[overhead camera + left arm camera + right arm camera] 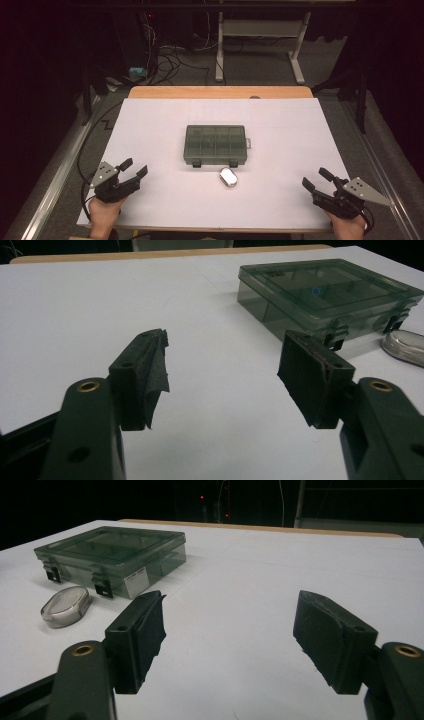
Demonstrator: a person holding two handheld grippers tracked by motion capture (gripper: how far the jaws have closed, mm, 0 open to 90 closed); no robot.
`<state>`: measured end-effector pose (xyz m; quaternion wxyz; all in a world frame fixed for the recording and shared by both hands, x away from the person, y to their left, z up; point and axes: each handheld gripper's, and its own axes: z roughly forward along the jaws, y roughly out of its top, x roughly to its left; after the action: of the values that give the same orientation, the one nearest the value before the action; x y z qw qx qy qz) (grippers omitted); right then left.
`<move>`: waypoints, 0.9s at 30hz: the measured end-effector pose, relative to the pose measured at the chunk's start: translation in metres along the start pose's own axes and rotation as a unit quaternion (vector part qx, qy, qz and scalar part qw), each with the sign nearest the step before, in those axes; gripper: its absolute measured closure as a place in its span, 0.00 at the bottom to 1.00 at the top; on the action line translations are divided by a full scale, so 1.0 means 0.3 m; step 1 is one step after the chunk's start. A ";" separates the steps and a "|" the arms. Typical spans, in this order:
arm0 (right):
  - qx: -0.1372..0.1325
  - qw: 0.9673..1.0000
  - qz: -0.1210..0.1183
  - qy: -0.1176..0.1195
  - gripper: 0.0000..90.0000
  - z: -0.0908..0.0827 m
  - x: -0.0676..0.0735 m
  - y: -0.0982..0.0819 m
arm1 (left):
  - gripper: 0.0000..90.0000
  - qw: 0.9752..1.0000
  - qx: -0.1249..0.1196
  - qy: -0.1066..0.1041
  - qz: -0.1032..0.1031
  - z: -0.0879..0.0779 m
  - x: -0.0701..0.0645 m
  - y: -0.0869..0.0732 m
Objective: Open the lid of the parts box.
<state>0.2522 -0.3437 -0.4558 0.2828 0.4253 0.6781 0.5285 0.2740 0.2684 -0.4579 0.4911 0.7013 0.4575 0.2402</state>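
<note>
Left tool (134,167) and right tool (315,178) rest low, jaws spread wide, gripping nothing.

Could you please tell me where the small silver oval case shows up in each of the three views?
High view: silver oval case, centre, just in front of the green compartment box.
Left gripper view: far right edge.
Right gripper view: left side.
Shared landmark: the box's two dark latches.

The worktop (165,200) is seen whole from above and behind in the high view, facing forward and down. Each gripper view is taken low and close, just above the surface, between its own jaws. The compartment box (215,144) and the oval tin (228,177) are shared by all three views, approached from opposite sides.
</note>
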 end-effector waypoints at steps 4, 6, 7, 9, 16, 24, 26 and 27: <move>0.002 1.000 0.004 -0.001 0.32 0.002 -0.002 0.001 | 0.40 1.000 -0.001 -0.001 0.003 -0.001 -0.003 0.000; 0.002 1.000 0.002 -0.002 0.32 0.004 -0.001 0.001 | 0.40 1.000 -0.001 0.000 0.003 -0.002 0.000 -0.002; 0.003 1.000 0.000 -0.001 0.32 0.005 0.002 0.002 | 0.40 1.000 0.000 -0.001 -0.001 -0.003 0.003 -0.003; 0.002 1.000 -0.001 -0.001 0.32 0.005 0.002 0.002 | 0.40 1.000 -0.002 0.000 -0.003 -0.003 0.003 -0.003; 0.001 1.000 0.005 0.000 0.32 0.004 -0.001 0.001 | 0.40 1.000 -0.001 -0.001 0.003 -0.003 -0.004 0.000; -0.001 1.000 0.008 0.001 0.33 0.005 -0.001 0.002 | 0.40 1.000 -0.005 -0.005 0.007 -0.005 -0.020 0.005; -0.001 1.000 0.013 0.004 0.33 0.005 0.000 0.002 | 0.40 1.000 -0.005 -0.008 0.009 -0.002 -0.027 0.007; -0.002 1.000 0.015 0.005 0.33 0.005 0.000 0.002 | 0.40 1.000 -0.005 -0.008 0.009 -0.001 -0.028 0.007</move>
<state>0.2536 -0.3429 -0.4556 0.2724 0.4320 0.6723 0.5358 0.2706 0.2610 -0.4548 0.4958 0.7053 0.4457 0.2410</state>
